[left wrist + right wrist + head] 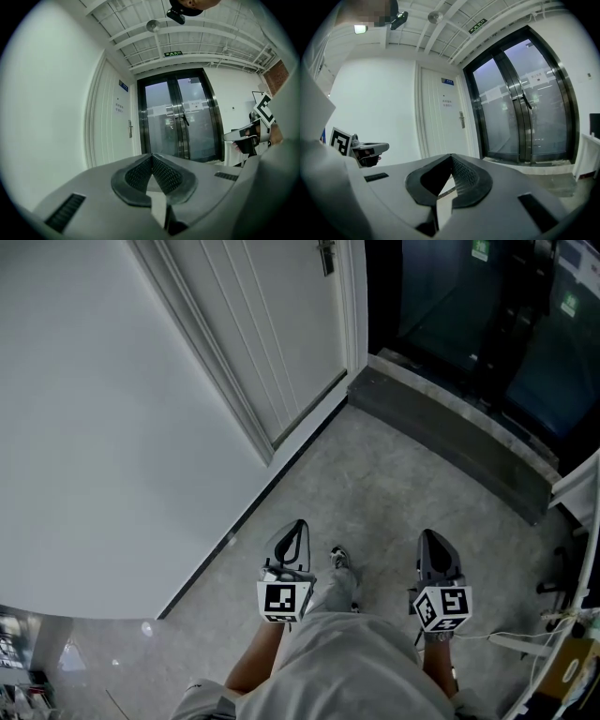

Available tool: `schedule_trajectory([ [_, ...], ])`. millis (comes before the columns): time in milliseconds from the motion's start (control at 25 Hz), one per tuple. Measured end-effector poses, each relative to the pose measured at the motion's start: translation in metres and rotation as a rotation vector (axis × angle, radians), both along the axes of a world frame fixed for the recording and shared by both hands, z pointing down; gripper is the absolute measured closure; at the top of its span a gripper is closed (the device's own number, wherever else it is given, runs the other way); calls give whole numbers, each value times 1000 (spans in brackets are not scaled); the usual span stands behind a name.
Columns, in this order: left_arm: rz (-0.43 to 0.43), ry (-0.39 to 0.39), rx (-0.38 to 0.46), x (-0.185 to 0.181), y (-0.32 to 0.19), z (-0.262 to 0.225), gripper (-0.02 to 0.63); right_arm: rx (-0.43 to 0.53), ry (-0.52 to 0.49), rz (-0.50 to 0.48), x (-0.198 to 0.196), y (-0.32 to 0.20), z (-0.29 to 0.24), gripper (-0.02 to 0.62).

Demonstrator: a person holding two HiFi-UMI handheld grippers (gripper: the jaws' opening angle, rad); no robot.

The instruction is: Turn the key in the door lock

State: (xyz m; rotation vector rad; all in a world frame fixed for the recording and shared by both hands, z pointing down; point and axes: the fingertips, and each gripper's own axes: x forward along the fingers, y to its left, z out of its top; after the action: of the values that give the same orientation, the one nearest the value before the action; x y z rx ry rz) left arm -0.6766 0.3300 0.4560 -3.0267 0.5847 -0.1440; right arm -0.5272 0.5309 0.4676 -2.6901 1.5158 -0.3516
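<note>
Door lock, one handle plate, sat on the single white door, well ahead of both grippers. Left gripper and right gripper had jaws pressed together, empty, over speckled grey floor short of that door. Right of the door stood two dark glass leaves behind one raised sill.

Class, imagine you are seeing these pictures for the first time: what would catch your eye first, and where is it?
The left gripper and right gripper sit low in the head view, side by side, jaws shut and empty. Ahead of them stands a white door with a metal handle. Just right of it are tall, dark-framed glass doors.
</note>
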Motion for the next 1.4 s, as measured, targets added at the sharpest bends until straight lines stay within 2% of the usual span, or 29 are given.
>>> schedule_trajectory([
  [160,4,-3,-12,27,-19,9,597,-14,-22,20,24,-11,9,603],
  [320,-10,12,-25,58,-46,4,598,-21,-3,9,55,-39,0,603],
  [480,21,26,-24,98,-74,-4,598,3,11,34,88,-68,-15,603],
  [840,71,60,-28,175,-128,-12,597,-10,6,94,153,-111,-19,603],
  [1120,60,78,-3,200,-164,-18,598,26,20,95,185,-154,-27,603],
  [1400,65,34,3,212,-181,-10,597,7,-9,58,193,-178,-17,603],
])
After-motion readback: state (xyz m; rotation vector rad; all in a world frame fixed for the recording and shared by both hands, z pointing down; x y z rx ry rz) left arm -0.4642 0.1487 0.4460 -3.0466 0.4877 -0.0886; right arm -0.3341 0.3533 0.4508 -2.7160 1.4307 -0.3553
